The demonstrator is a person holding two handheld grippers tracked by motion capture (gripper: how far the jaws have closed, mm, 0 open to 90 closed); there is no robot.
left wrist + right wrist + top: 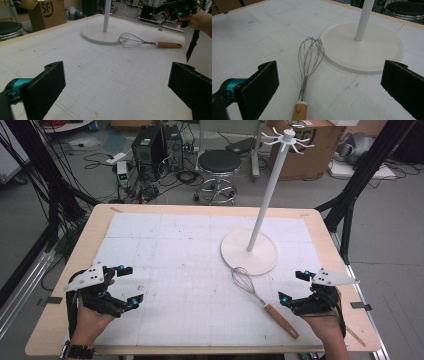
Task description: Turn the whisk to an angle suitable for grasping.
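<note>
Whisk point(260, 297): flat on the table point(170, 270), wires touching the stand point(249, 251) base, wooden handle toward the right hand-held gripper point(296, 289). Left hand-held gripper point(128, 287): well apart. Both spread, empty. Progress: nothing grasped; stand hooks bare; likely hanging, all remaining.

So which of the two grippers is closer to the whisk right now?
The right gripper. It sits open just beside the whisk, near its wooden handle. The left gripper, also open, is far across the table on the other side.
</note>
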